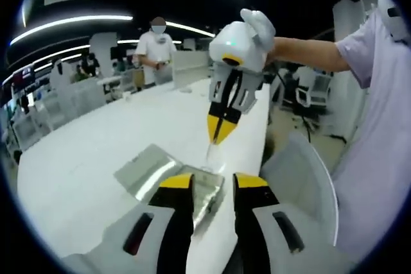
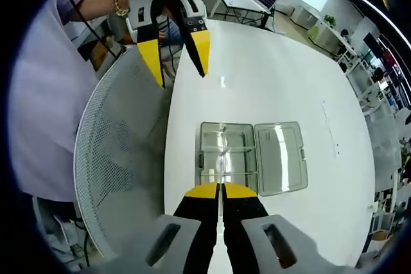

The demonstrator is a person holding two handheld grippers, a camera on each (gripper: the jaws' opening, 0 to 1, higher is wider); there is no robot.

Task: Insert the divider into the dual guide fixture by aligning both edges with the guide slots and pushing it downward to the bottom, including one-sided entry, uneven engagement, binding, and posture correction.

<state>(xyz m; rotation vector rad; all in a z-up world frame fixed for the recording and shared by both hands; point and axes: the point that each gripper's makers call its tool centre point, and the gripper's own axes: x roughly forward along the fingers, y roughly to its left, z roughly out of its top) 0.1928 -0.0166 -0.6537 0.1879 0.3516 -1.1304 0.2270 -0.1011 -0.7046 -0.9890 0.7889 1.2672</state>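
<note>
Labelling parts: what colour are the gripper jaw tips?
Yellow, on black jaws; clearest on the left gripper in the right gripper view.

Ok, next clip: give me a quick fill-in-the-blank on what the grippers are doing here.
1. The right gripper is shut on a thin clear ___ above the box.
2. The left gripper hangs over the table edge with its jaws ___.
3. The lid lies flat beside the box, so the box is ___.
Missing words: divider; open; open.
</note>
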